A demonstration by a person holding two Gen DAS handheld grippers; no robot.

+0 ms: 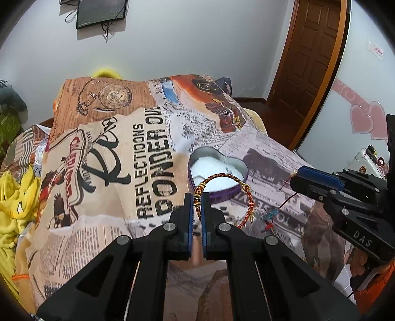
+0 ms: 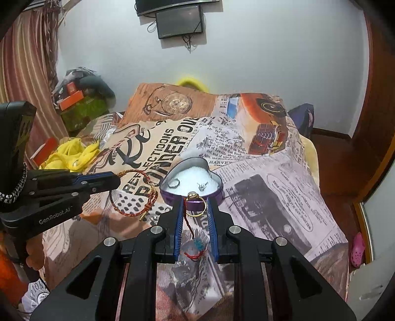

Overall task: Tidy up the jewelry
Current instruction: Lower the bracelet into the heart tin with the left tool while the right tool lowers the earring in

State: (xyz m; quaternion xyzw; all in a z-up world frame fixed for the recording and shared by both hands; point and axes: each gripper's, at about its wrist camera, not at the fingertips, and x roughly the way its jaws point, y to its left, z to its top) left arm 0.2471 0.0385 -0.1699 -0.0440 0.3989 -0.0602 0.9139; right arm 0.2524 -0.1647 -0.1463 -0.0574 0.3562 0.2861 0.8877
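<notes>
L gripper (image 1: 196, 201) clamps bracelet (image 1: 222, 184) by beads, loop hanging free | R gripper (image 2: 196, 206) grips ring (image 2: 195, 205) across band, cord dangling | both poised over tin (image 2: 190, 182), likely for drop-in

I see a newspaper-print bedspread (image 1: 118, 138) covering the bed, with crumpled yellow cloth (image 1: 17, 197) at its left edge. A dark screen (image 2: 180, 22) hangs on the white wall, cables dangling below. There's a brown wooden door (image 1: 313, 56), striped curtains (image 2: 27, 64), and what may be a pink shoe (image 2: 358, 249) on the floor.
</notes>
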